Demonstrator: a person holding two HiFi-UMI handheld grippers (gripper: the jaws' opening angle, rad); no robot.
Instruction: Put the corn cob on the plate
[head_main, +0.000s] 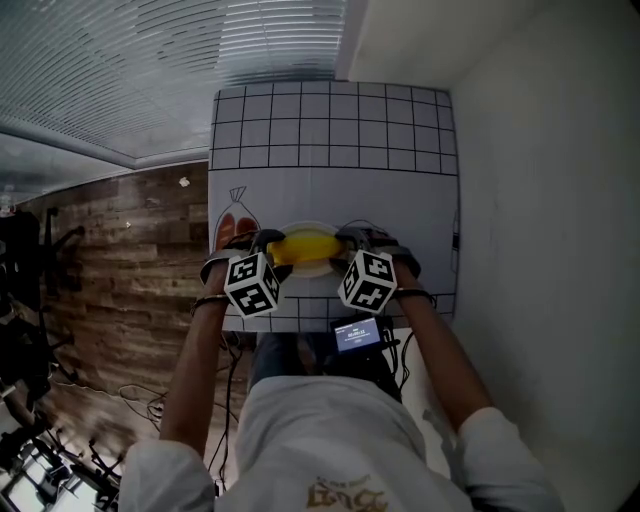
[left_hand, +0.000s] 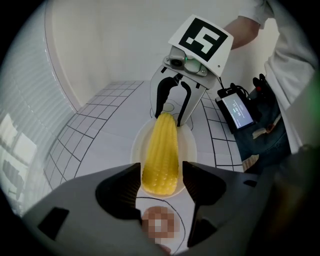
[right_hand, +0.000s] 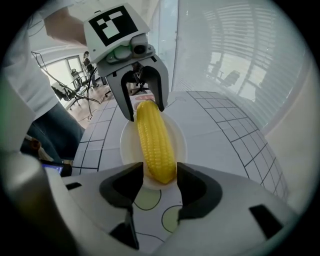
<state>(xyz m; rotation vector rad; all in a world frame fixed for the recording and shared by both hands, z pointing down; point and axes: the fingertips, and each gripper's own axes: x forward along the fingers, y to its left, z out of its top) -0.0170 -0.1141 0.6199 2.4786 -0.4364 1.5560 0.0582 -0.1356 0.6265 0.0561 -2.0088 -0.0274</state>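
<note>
A yellow corn cob (head_main: 300, 246) lies lengthwise on a small white plate (head_main: 318, 266) at the near middle of the gridded mat. My left gripper (left_hand: 160, 172) straddles the cob's thick end (left_hand: 161, 150), with a thin gap showing at its right jaw. My right gripper (right_hand: 160, 172) straddles the other end (right_hand: 154, 140), jaws close beside it and not visibly pressing. Each gripper also shows across the plate in the other's view: the right gripper (left_hand: 172, 110) and the left gripper (right_hand: 144, 107), both with fingers spread wider than the cob. The plate rim (left_hand: 187, 145) (right_hand: 177, 140) shows on both sides.
The white mat (head_main: 330, 130) carries a black grid at the back and printed outlines near the plate. A small device with a lit screen (head_main: 357, 334) hangs at the person's waist by the table's near edge. A wall stands at the right, and wooden floor lies to the left.
</note>
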